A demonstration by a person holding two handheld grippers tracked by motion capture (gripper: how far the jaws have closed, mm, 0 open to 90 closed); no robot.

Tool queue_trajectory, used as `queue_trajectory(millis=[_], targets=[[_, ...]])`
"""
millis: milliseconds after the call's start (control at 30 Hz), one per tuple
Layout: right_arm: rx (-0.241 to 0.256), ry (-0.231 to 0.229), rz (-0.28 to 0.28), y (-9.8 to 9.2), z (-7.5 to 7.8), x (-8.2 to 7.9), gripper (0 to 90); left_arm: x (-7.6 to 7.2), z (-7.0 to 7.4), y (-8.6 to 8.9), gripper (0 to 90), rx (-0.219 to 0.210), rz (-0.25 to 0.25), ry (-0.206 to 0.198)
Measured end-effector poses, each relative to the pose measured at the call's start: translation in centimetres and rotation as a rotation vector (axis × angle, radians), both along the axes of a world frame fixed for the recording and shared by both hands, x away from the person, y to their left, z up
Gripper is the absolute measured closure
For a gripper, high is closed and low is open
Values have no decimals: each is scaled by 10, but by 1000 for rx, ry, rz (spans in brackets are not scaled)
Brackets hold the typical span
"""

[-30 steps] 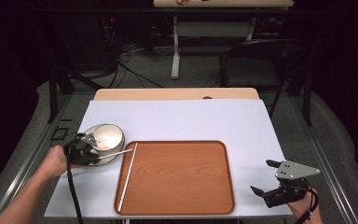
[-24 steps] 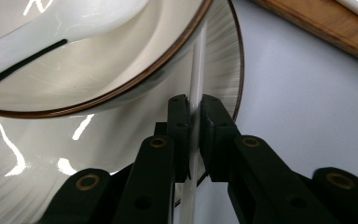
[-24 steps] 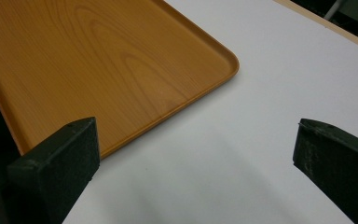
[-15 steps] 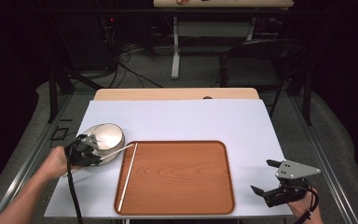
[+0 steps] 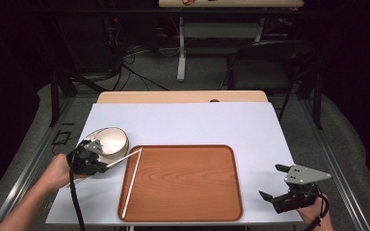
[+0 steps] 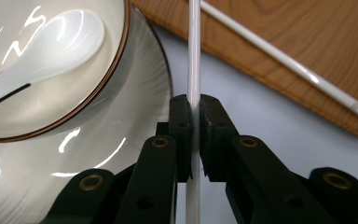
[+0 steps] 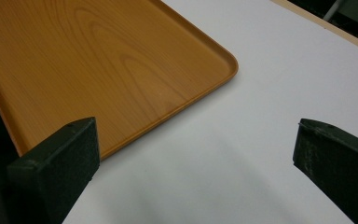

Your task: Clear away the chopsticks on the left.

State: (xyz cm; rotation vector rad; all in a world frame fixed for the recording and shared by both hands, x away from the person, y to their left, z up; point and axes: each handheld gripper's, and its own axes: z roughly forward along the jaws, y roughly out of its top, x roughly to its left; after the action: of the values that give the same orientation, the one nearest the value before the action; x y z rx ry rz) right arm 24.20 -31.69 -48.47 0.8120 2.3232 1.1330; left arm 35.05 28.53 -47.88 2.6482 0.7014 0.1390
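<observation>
Left gripper clamped on a white chopstick beside the bowl

The white surface carried a wooden tray, with a glass bowl holding a white spoon just left of it. The left gripper pinched one white chopstick between closed jaws; a second chopstick lay along the tray's left edge. The right gripper stood wide apart, empty, right of the tray.
</observation>
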Motion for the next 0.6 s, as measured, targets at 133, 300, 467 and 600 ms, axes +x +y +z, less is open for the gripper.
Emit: queue_trajectory(millis=[133,300,467,600], targets=[[-1,-2,2,1,0,-1,0,-5,7,-7,843,-43,21,5],[-3,-6,3,1,1,-2,0,-10,14,-16,844,-53,54,13],[-2,-6,3,1,1,-2,0,-15,19,-26,844,-76,85,29],[-2,-5,3,1,1,-1,0,-17,21,-33,844,-78,106,39]])
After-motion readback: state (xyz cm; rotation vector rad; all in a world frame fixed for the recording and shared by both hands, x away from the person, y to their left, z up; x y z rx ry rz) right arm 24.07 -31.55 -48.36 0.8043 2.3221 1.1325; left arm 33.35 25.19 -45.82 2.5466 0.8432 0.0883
